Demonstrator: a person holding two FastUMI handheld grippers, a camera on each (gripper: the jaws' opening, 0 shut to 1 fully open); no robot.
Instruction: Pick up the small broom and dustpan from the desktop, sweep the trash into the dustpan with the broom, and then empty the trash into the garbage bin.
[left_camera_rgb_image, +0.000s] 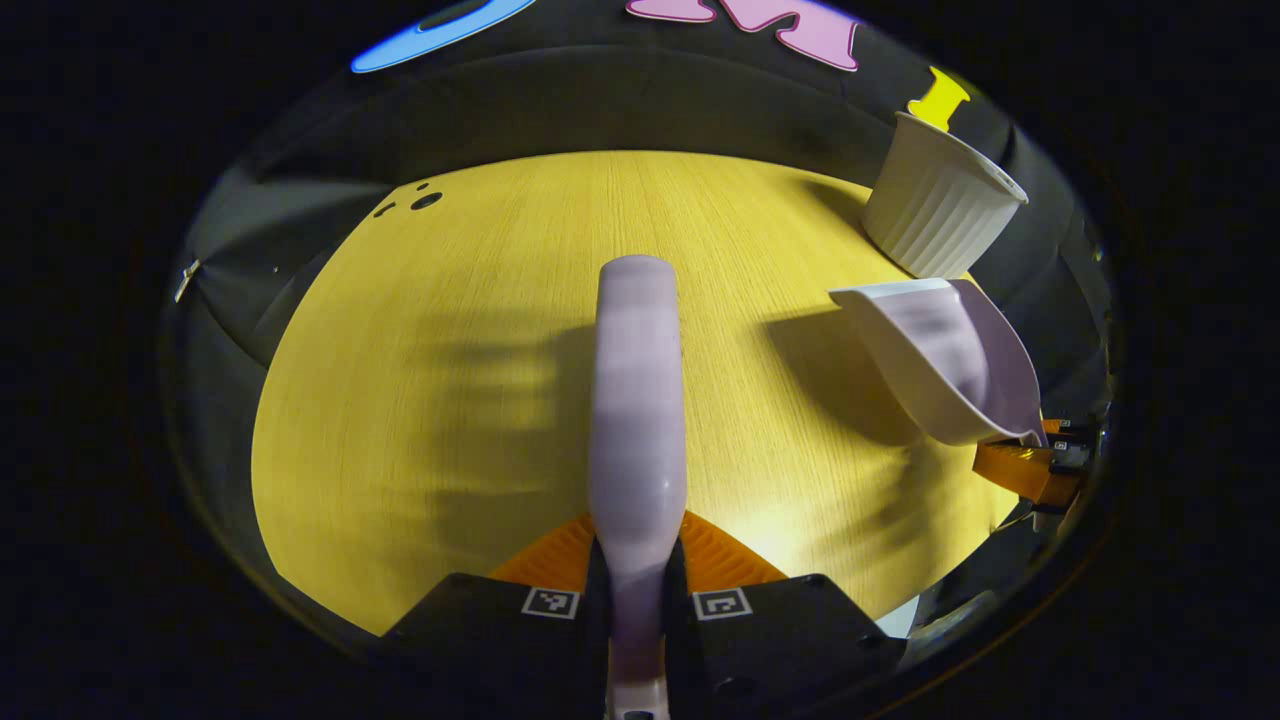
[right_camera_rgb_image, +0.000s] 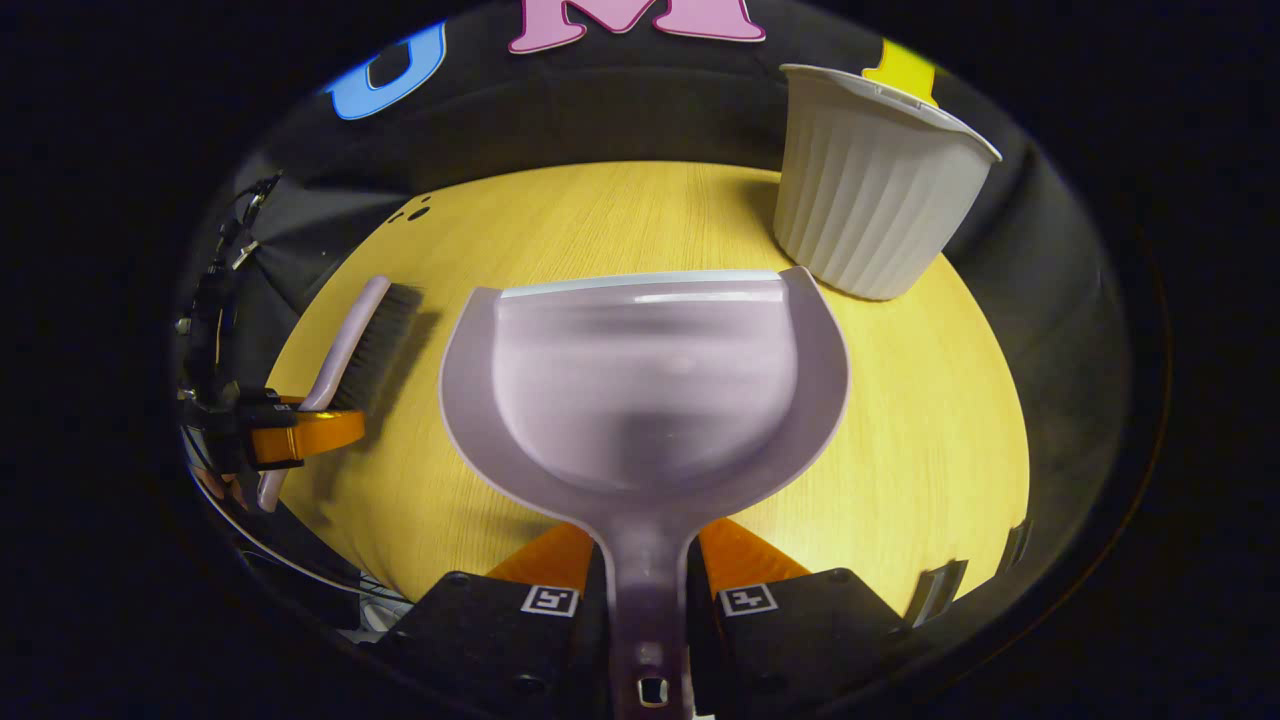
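My left gripper (left_camera_rgb_image: 637, 560) is shut on the lilac handle of the small broom (left_camera_rgb_image: 637, 400), which points away over the wooden desktop (left_camera_rgb_image: 430, 400). My right gripper (right_camera_rgb_image: 645, 565) is shut on the handle of the lilac dustpan (right_camera_rgb_image: 645, 390), whose scoop looks empty and faces the white ribbed garbage bin (right_camera_rgb_image: 875, 180). In the left gripper view the dustpan (left_camera_rgb_image: 940, 360) hangs above the table at the right, with the right gripper (left_camera_rgb_image: 1035, 455) behind it and the bin (left_camera_rgb_image: 940, 205) just beyond. In the right gripper view the broom (right_camera_rgb_image: 365, 340) with dark bristles sits at the left in the left gripper (right_camera_rgb_image: 300, 435).
The bin stands near the table's far right edge. A few small dark holes (left_camera_rgb_image: 425, 200) mark the far left of the desktop. Dark cloth walls ring the table, and cables (right_camera_rgb_image: 215, 300) hang at its left side.
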